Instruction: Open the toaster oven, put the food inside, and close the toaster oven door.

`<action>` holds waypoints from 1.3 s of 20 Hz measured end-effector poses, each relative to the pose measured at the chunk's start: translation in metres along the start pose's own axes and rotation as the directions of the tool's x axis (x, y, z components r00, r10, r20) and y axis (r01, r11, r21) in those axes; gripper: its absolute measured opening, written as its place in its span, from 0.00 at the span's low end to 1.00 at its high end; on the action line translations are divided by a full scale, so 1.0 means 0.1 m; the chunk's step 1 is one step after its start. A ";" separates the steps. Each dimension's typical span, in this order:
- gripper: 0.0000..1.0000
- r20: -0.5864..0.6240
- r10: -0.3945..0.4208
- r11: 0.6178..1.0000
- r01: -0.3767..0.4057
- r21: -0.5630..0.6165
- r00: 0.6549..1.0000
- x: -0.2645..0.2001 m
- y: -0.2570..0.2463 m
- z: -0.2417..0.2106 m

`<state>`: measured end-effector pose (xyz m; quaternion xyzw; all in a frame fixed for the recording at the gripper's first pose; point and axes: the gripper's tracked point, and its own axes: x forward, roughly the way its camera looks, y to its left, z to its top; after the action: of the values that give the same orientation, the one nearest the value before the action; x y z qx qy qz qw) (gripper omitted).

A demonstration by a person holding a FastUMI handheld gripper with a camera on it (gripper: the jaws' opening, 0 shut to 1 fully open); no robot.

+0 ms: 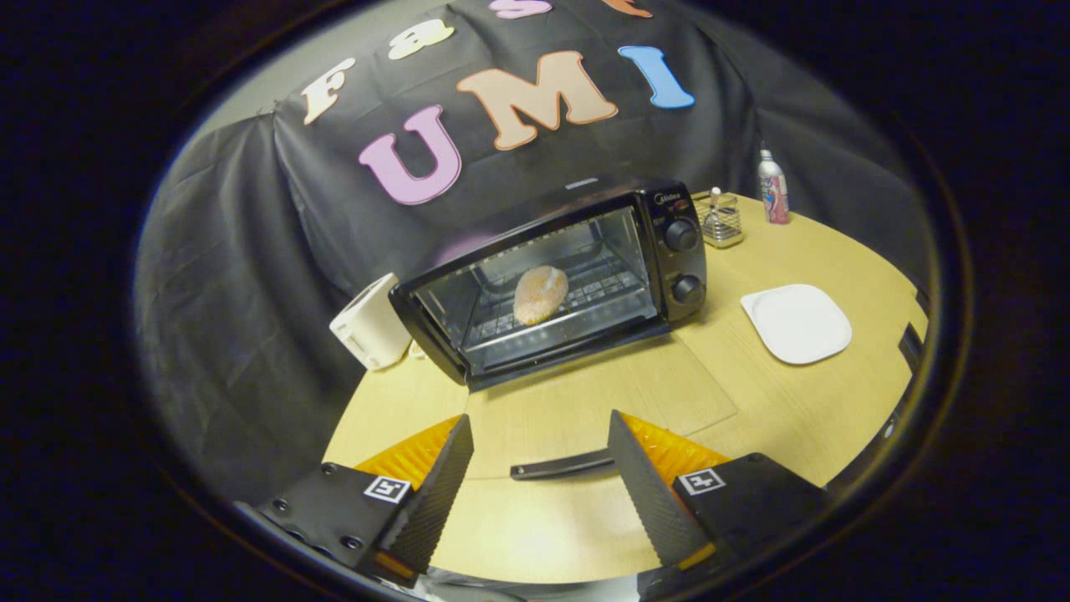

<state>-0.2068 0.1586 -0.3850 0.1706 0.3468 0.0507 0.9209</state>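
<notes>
The toaster oven [556, 276] stands at the back edge of the surface [777, 410], its glass door [602, 380] lying open and flat toward the gripper [542, 493]. The food [540, 294] rests on the rack inside. The gripper is level just above the surface, spread wide, holding nothing, with the door's handle [562, 466] between its fingers.

Wooden table [777, 401], toaster oven [568, 276], white toaster [369, 324], white plate [797, 323], wire caddy [721, 221], bottle [773, 188]
</notes>
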 end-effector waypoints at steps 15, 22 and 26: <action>1.00 -0.237 -0.173 0.970 0.123 -0.208 0.956 0.22 -0.59 -0.88; 0.99 -0.221 -0.169 0.971 0.124 -0.204 0.960 0.38 -0.55 -0.76; 0.99 -0.204 -0.142 0.974 0.100 -0.203 0.969 0.35 -0.42 -0.65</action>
<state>-0.2246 0.1448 -0.4672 0.0530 0.4487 0.0455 0.8909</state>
